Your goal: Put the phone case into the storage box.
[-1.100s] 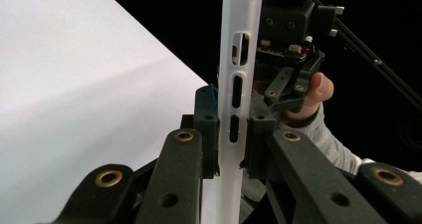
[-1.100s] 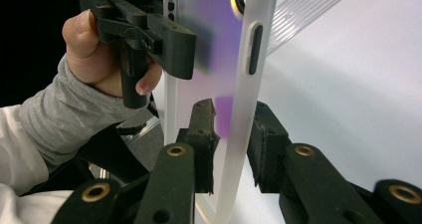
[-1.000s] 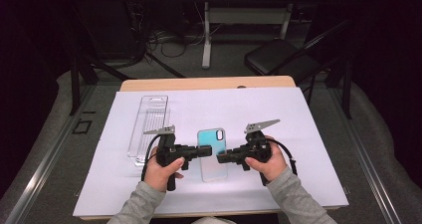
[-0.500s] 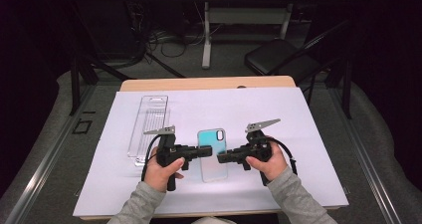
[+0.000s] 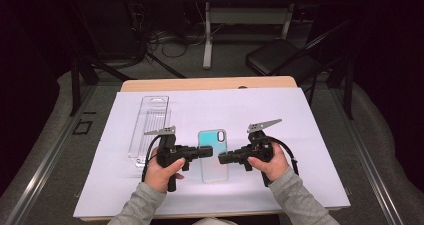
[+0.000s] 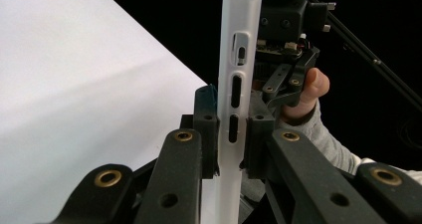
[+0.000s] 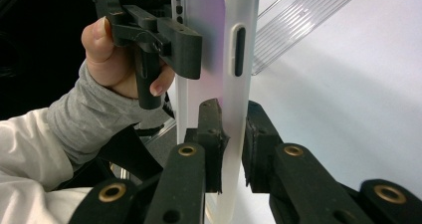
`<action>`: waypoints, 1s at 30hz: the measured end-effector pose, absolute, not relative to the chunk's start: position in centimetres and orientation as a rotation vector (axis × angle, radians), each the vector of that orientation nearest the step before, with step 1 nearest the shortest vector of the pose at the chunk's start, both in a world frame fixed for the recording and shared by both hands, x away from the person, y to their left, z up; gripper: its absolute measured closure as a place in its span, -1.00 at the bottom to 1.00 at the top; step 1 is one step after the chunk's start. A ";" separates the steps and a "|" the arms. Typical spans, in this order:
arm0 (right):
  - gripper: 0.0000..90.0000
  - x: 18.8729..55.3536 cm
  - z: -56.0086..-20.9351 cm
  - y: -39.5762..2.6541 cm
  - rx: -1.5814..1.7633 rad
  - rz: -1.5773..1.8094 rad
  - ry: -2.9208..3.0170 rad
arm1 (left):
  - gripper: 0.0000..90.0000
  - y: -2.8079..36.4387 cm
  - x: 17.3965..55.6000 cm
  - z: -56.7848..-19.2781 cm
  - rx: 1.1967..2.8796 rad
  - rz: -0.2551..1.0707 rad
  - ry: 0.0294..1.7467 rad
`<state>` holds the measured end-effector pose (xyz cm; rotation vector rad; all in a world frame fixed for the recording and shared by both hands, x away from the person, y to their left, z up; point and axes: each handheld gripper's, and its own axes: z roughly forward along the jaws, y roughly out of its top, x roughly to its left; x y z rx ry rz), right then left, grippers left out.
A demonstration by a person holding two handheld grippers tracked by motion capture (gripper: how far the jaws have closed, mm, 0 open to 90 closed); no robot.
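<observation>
A phone case (image 5: 213,152) with a pale blue-green back and a whitish rim is held over the white sheet between both grippers. My left gripper (image 5: 202,152) is shut on its left edge; in the left gripper view the pads (image 6: 206,119) clamp the rim (image 6: 239,59) by the button slots. My right gripper (image 5: 223,158) is on the case's right edge. Its jaws have just been closing with the rim (image 7: 239,35) between them, and the pads (image 7: 211,129) now press on it. Each gripper view shows the other hand's gripper beyond the case.
A clear plastic package (image 5: 150,127) lies on the white sheet (image 5: 300,135) to the left of the case. The sheet covers a wooden table (image 5: 210,83). A black chair (image 5: 280,60) and a desk's legs stand on the floor beyond.
</observation>
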<state>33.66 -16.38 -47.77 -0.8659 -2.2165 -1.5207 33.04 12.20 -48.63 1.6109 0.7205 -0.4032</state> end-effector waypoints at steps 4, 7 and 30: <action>0.80 33.7 -47.8 -16.4 -0.857 -1.517 -2.217 | 0.80 12.2 33.0 -48.6 1.611 -0.406 0.715; 0.81 33.7 -47.8 -16.5 -0.851 -1.515 -2.213 | 0.80 12.2 33.0 -48.6 1.614 -0.405 0.712; 0.81 33.7 -47.7 -16.5 -0.855 -1.519 -2.205 | 0.80 12.2 32.9 -48.5 1.609 -0.392 0.717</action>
